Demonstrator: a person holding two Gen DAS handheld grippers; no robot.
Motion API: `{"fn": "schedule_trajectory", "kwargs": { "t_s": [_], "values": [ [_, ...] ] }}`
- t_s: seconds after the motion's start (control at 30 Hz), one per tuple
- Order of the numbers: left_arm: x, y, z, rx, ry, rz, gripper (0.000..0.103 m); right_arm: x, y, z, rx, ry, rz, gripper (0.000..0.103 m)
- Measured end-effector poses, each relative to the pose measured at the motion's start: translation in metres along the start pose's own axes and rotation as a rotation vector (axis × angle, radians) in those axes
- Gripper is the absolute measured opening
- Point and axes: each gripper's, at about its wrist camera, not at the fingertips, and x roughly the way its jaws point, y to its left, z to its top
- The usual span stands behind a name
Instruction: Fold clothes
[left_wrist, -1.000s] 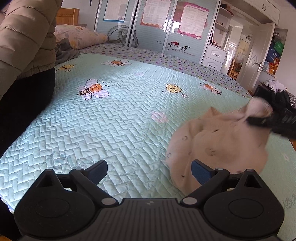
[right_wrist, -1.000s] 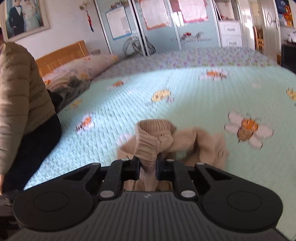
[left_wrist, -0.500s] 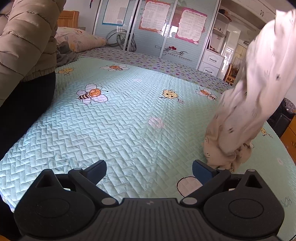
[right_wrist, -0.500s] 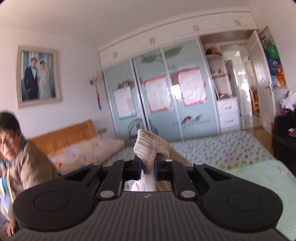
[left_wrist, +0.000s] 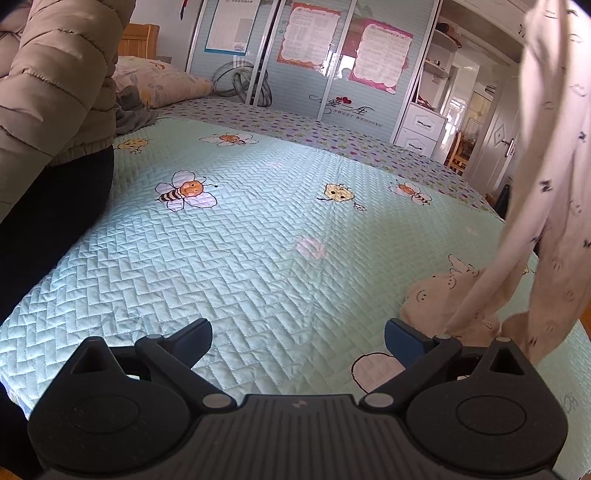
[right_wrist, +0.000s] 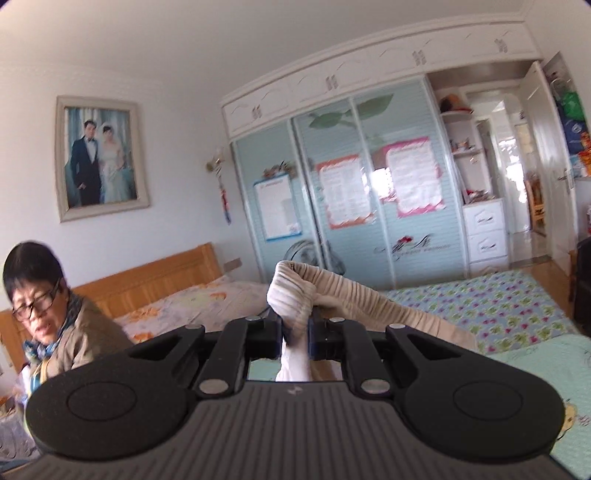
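Observation:
A beige garment (left_wrist: 546, 206) printed with small smiley faces hangs down the right side of the left wrist view, its lower end bunched on the bedspread (left_wrist: 258, 251). My right gripper (right_wrist: 294, 325) is held high and nearly level, shut on the garment's ribbed band (right_wrist: 295, 291), which bulges out above the pads. The rest of the cloth drapes off to the right and below the jaws. My left gripper (left_wrist: 297, 334) hovers low over the bed with its blue-padded jaws wide open and nothing between them; the cloth's heap lies just beyond its right finger (left_wrist: 406, 339).
A person in a tan puffer jacket (left_wrist: 55, 81) sits at the bed's left edge. Pillows (left_wrist: 159, 81) and a wooden headboard (right_wrist: 147, 280) stand at the far end. Sliding wardrobe doors (right_wrist: 351, 206), a drawer unit (right_wrist: 484, 229) and an open doorway (right_wrist: 524, 184) line the far wall.
The right gripper has risen high with the garment, from looking down at the bed to looking level across the room. The garment went from a flat heap to a hanging length. The left gripper stayed put.

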Motion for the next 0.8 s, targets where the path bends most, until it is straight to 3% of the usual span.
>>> {"fn": "schedule_trajectory", "kwargs": {
  "t_s": [0.17,0.3,0.4,0.5,0.7,0.8],
  "values": [
    [-0.005,0.005,-0.003,0.000,-0.001,0.006,0.100,0.040,0.035,-0.039,0.002,0.100,0.050,0.015],
    [-0.006,0.014,-0.006,-0.013,0.004,0.019,0.100,0.063,0.062,-0.086,-0.063,0.230,0.056,0.033],
    [-0.006,0.019,-0.009,-0.018,0.012,0.027,0.100,0.073,0.077,-0.119,-0.115,0.310,0.061,0.040],
    [-0.003,0.023,-0.013,-0.023,0.025,0.035,0.100,0.071,0.074,-0.144,-0.111,0.341,0.059,0.061],
    [0.001,0.024,-0.018,-0.028,0.042,0.042,0.100,0.050,0.037,-0.197,-0.096,0.364,-0.007,0.065],
    [0.007,0.022,-0.019,-0.014,0.052,0.051,0.101,0.033,0.008,-0.246,-0.083,0.393,-0.099,0.070]
  ]
}}
